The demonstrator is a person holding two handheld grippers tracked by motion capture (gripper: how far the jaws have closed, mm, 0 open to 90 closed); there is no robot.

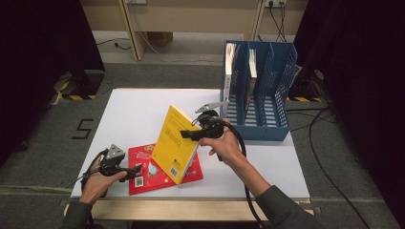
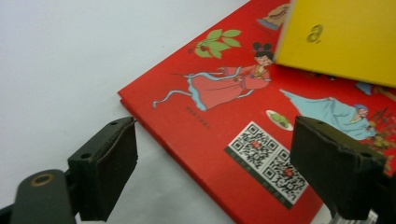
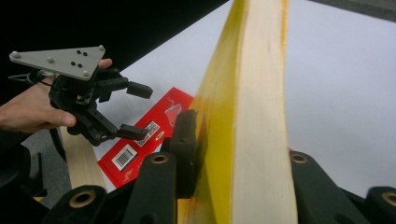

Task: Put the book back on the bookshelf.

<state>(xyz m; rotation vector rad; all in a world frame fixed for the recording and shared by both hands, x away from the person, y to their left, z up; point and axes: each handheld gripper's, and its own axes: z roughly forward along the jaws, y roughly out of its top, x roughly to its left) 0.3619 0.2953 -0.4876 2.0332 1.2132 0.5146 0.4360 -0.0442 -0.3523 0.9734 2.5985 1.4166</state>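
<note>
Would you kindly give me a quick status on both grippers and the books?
Right gripper shut on yellow book, tilted up off red book. Left gripper open at red book's corner. Blue file rack behind, two books inside.

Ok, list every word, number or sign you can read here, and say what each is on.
"5": black mark on the floor left of the table.
"a": embossed on the yellow book.
Red book: two QR codes, a small line of text under the figure, too small to read.
Books in the blue rack: blurred.

Glossy red book (image 2: 224, 121), matt white table (image 1: 138, 114), blue plastic rack (image 1: 260, 90).
</note>
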